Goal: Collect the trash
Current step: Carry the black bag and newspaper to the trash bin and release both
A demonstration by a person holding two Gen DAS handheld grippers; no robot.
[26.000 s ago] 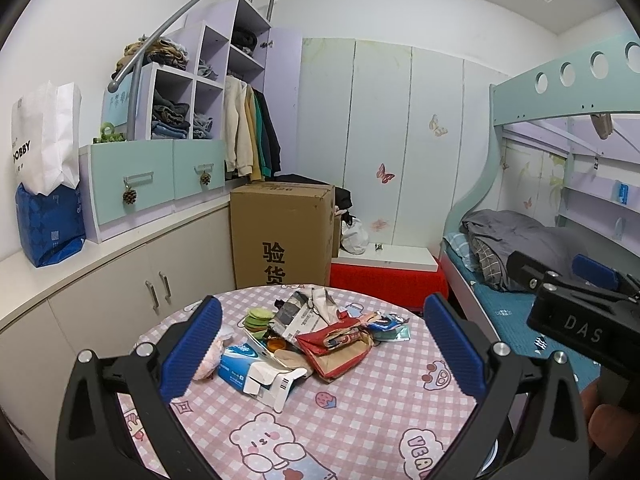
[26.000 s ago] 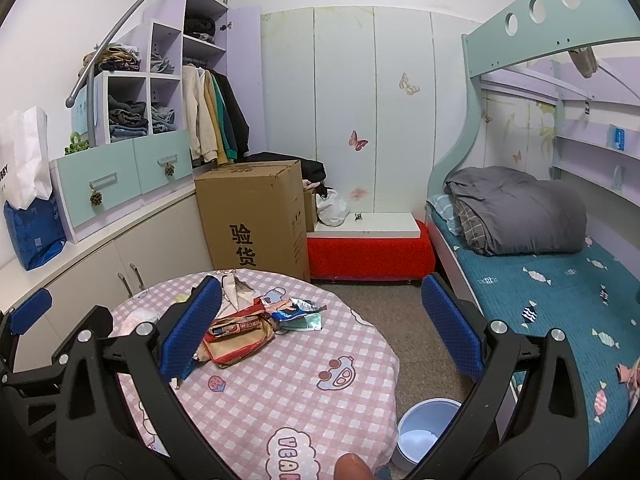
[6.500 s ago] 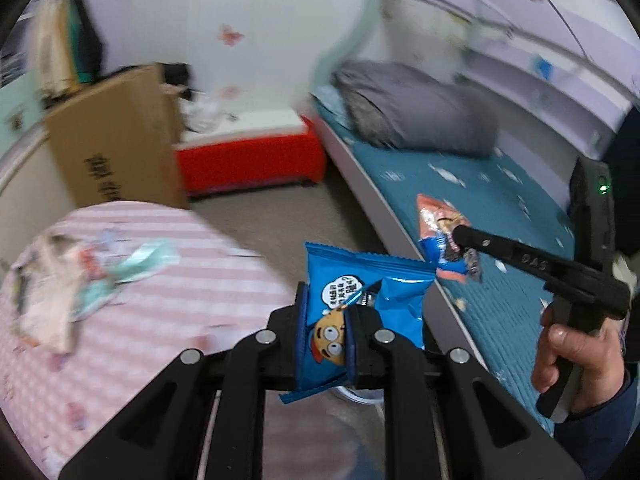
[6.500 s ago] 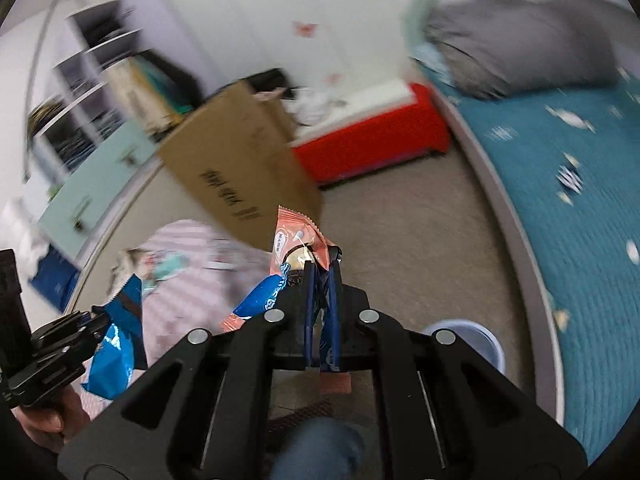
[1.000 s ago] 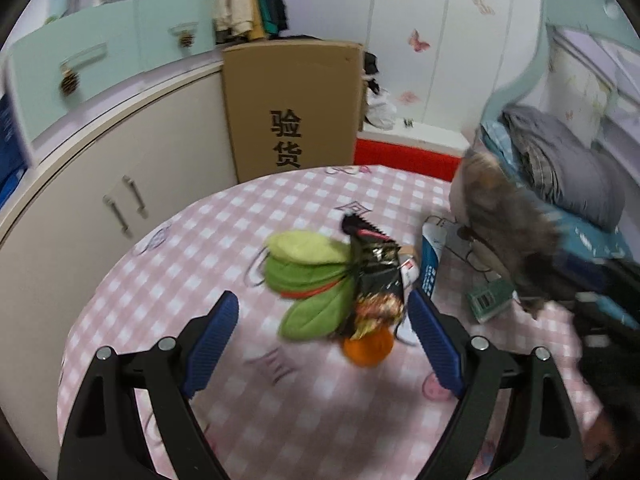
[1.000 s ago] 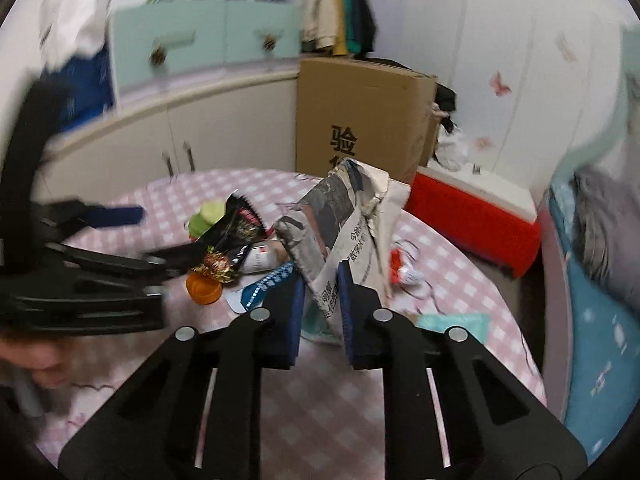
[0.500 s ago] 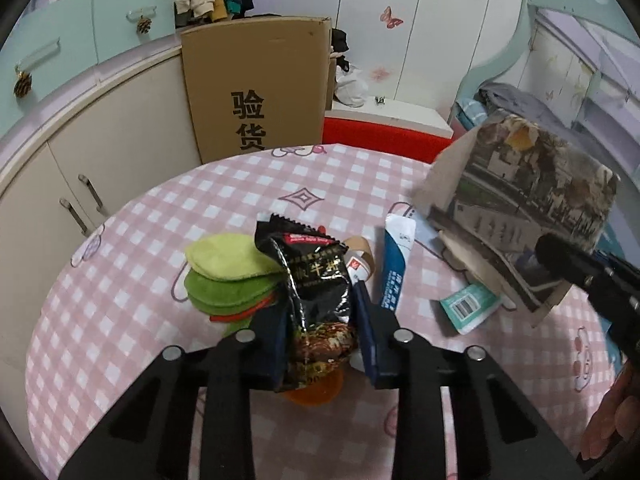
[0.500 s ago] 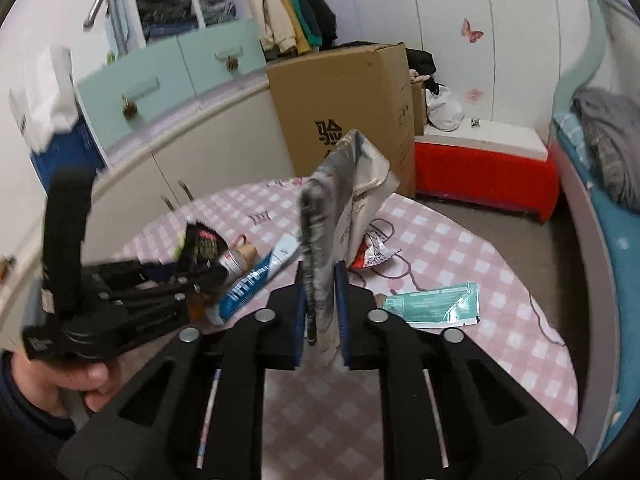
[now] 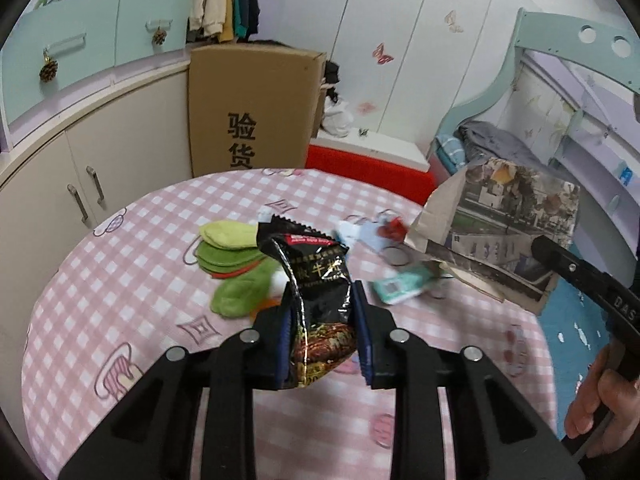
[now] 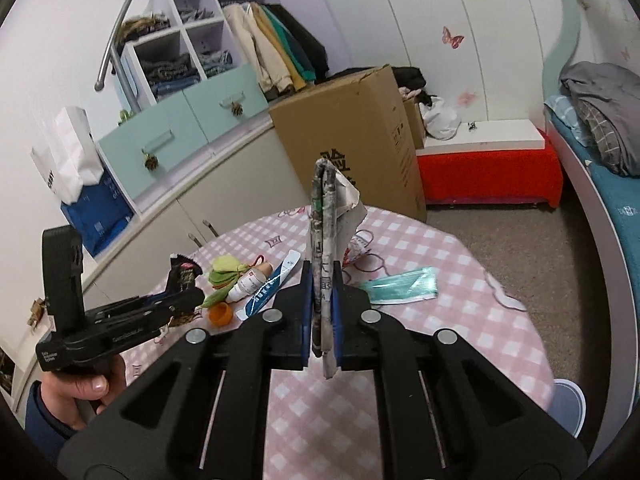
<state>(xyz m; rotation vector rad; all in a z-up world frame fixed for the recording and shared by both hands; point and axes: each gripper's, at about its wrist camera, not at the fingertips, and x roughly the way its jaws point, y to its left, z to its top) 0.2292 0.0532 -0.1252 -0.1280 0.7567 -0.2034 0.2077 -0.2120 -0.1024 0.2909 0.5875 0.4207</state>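
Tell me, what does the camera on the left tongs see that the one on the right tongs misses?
Only the left view shows the printed face of the folded newspaper and the front of the black snack packet pinched in the left tongs.

Only the right view shows the pale blue bin on the floor beside the table, the small bottle and the orange cap.

Both show the pink checked table, the green pads, the teal packet and the cardboard box. The right tongs grip the newspaper edge-on.

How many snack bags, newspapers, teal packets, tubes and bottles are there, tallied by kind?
Black snack bag: 1
Folded newspaper: 1
Teal packet: 1
Blue-and-white tube: 1
Small bottle: 1
Total: 5
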